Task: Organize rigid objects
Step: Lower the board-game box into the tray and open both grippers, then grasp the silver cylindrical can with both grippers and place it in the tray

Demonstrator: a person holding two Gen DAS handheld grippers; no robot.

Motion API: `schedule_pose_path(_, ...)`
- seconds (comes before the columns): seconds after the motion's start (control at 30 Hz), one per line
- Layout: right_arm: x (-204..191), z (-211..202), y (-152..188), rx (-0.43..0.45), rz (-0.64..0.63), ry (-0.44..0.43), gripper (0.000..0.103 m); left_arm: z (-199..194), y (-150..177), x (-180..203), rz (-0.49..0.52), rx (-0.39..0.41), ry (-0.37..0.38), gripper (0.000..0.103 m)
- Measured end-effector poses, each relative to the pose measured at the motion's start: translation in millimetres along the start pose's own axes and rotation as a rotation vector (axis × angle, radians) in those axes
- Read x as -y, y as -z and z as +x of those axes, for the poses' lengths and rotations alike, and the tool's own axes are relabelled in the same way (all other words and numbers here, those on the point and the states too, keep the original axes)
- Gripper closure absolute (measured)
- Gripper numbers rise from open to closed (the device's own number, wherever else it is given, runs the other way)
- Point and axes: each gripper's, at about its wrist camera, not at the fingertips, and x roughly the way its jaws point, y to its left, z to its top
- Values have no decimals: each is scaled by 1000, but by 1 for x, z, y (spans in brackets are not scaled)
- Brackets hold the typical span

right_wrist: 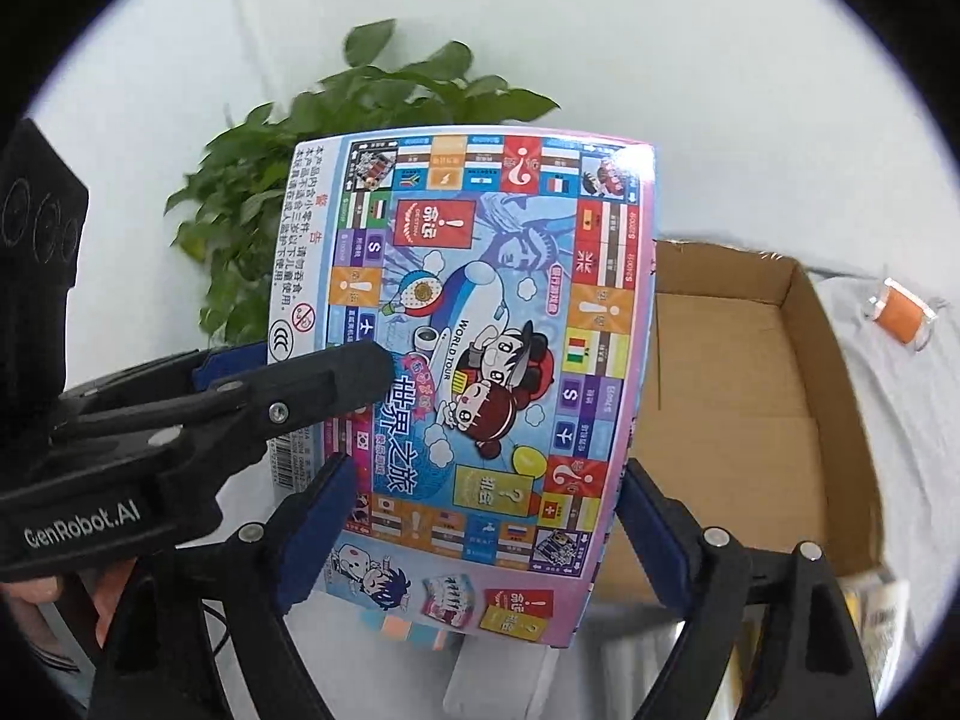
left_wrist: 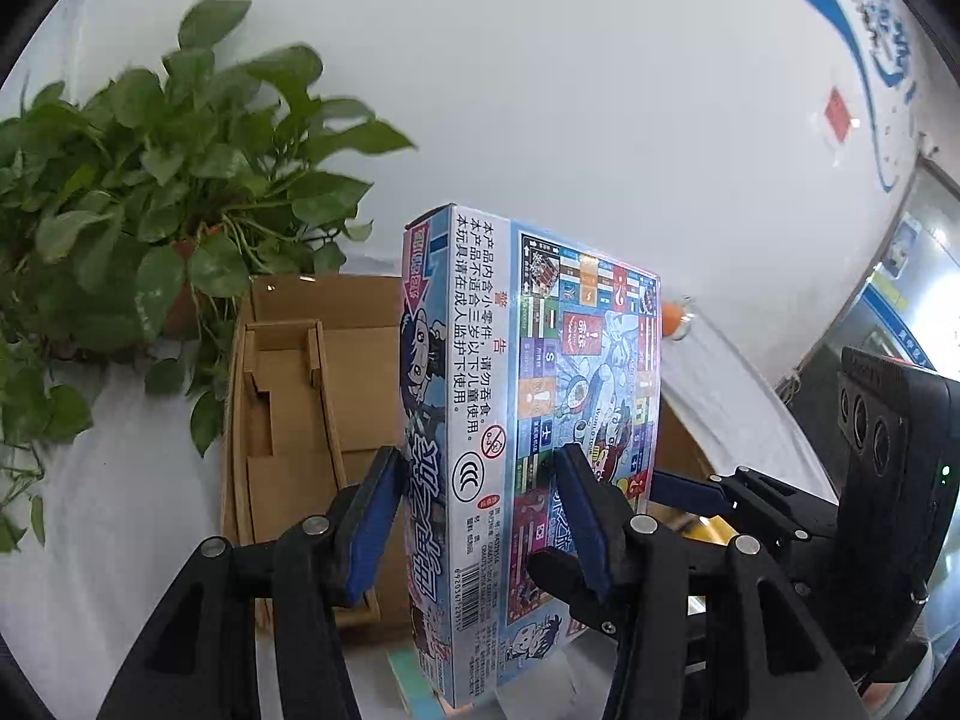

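Note:
A colourful board game box (left_wrist: 528, 420) stands upright on its end in front of an open cardboard box (left_wrist: 312, 396). My left gripper (left_wrist: 480, 510) is shut on the game box, one blue pad on its narrow side and one on its printed face. In the right wrist view the game box (right_wrist: 480, 348) fills the middle, with my right gripper (right_wrist: 480, 528) straddling its width, both pads at its side edges. The left gripper (right_wrist: 336, 378) shows there, pinching the box's left edge. The right gripper also shows in the left wrist view (left_wrist: 690, 492).
A leafy potted plant (left_wrist: 150, 192) stands behind the cardboard box (right_wrist: 750, 390) on a white cloth. A small orange spool (right_wrist: 900, 312) lies at the far right. More flat boxes (right_wrist: 420, 630) lie under the game box. A white wall is behind.

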Motion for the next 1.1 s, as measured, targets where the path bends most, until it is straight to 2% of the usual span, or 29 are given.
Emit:
schedule_pose_path(0.1, 25, 39, -15, -73, 49, -23, 17, 59, -17, -17, -33, -129, -12, 53)
schedule_pose_path(0.2, 46, 91, -10, -209, 111, -27, 17, 105, -5, -31, -49, -244, -49, 53)
schedule_pose_path(0.23, 50, 107, -5, -252, 121, -25, 17, 117, -1, -35, -45, -268, -84, 53)
schedule_pose_path(0.33, 53, 139, 6, -328, 149, -49, 15, 122, 2, -45, -54, -274, -126, 62)
schedule_pose_path(0.43, 42, 143, 4, -353, 102, -65, 15, 88, 3, -45, -57, -202, -136, 61)
schedule_pose_path(0.5, 40, 123, 3, -325, 66, -99, 15, 54, 8, -41, -55, -129, -111, 48)
schedule_pose_path(0.57, 51, 84, 8, -280, 67, -135, 15, 27, 20, -40, -71, -78, -95, 22)
schedule_pose_path(0.63, 65, 41, 16, -227, 54, -125, 15, 3, 39, -33, -103, -59, -47, 14)
schedule_pose_path(0.7, 77, 6, 30, -199, 43, -101, 15, -4, 61, -23, -135, -93, 60, 14)
schedule_pose_path(0.8, 99, -21, 63, -257, 49, -68, 15, 13, 90, -3, -230, -187, 264, 14)
schedule_pose_path(0.87, 104, -31, 92, -317, 37, -79, 15, 31, 102, 10, -261, -232, 339, 14)
schedule_pose_path(0.93, 103, -30, 106, -353, 40, -95, 16, 51, 113, 27, -271, -276, 420, 14)
schedule_pose_path(1.0, 98, -23, 115, -363, 35, -58, 18, 67, 123, 41, -287, -327, 424, 14)
schedule_pose_path(1.07, 93, -21, 122, -382, 55, -113, 20, 77, 130, 51, -294, -366, 406, 14)
schedule_pose_path(1.1, 85, -19, 124, -394, 57, -177, 20, 83, 131, 53, -299, -381, 393, 14)
